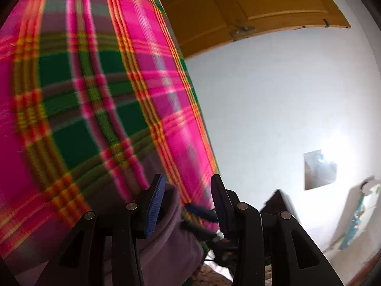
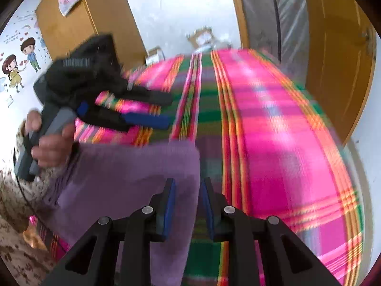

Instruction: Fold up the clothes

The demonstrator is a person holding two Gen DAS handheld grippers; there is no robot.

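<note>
One purple garment (image 2: 133, 178), one plaid blanket (image 2: 281, 143), two grippers

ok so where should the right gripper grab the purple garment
On the garment's right edge, just ahead of the right gripper. That edge lies flat on the plaid blanket between the open jaws, so coming straight forward and low looks best.

Support surface: bed covered by a plaid blanket (image 2: 273, 124), pink and green with orange-yellow stripes, spread smooth across the whole top. Lying directly on it: a purple knitted garment (image 2: 133, 174), at the near left portion. Both views motion-blurred; finer garment detail unreadable.
</note>
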